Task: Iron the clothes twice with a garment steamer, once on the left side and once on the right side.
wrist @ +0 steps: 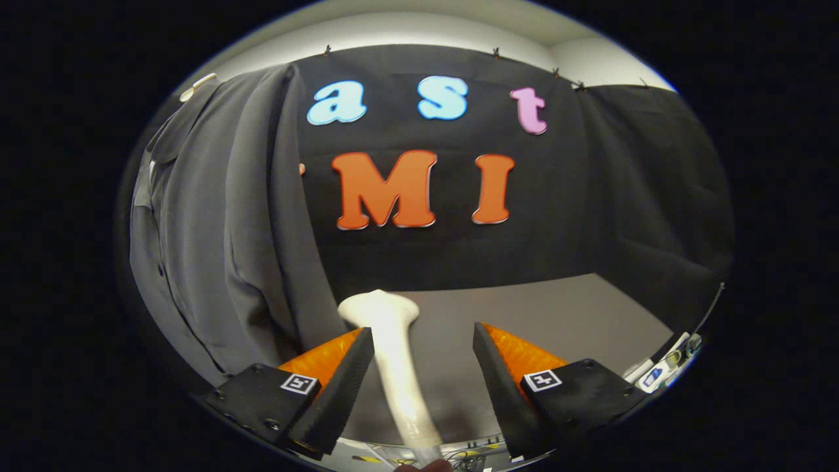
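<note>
A: What are the gripper (pixel 423 337) fingers doing?

B: They stand spread apart. The white garment steamer (pixel 396 354) runs up between them, its handle just beside the left finger (pixel 341 380) and clear of the right finger (pixel 501 380), so nothing is clamped.

A: Where does its head sit?

B: Just ahead of the fingertips, over the grey table (pixel 564 314).

A: And the clothes?

B: A dark grey shirt (pixel 216 229) hangs well left of the steamer, on a white hanger (pixel 196 86).
</note>
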The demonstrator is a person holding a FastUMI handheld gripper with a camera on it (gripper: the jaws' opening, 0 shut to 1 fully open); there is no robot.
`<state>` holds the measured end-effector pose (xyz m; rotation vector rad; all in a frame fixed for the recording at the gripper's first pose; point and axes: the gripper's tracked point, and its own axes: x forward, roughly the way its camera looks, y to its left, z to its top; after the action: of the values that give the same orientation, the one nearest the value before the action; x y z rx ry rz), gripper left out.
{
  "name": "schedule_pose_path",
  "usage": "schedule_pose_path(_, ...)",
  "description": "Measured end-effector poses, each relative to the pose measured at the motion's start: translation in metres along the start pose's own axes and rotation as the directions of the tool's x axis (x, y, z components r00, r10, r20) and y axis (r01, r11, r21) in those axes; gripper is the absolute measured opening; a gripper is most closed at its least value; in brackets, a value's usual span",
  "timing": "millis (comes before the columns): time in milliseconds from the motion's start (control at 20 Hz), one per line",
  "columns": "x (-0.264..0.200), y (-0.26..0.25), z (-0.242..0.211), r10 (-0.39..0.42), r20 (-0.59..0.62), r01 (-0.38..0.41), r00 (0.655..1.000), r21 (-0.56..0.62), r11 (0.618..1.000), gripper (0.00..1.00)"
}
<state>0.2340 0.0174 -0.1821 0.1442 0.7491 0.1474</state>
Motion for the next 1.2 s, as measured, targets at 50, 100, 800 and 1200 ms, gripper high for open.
schedule_pose_path(50, 0.008, 0.003, -0.002, 0.01, -0.016, -0.01, 1.0, 0.014, 1.0, 0.99)
schedule_pose_path(100, 0.022, 0.009, -0.008, 0.032, -0.024, -0.031, 0.999, 0.04, 0.999, 0.98)
schedule_pose_path(800, 0.037, -0.007, -0.06, -0.049, -0.114, 0.049, 0.992, -0.005, 0.999, 0.5)
schedule_pose_path(1200, -0.062, -0.014, -0.062, -0.114, 0.105, 0.118, 0.988, -0.029, 0.993, 0.41)
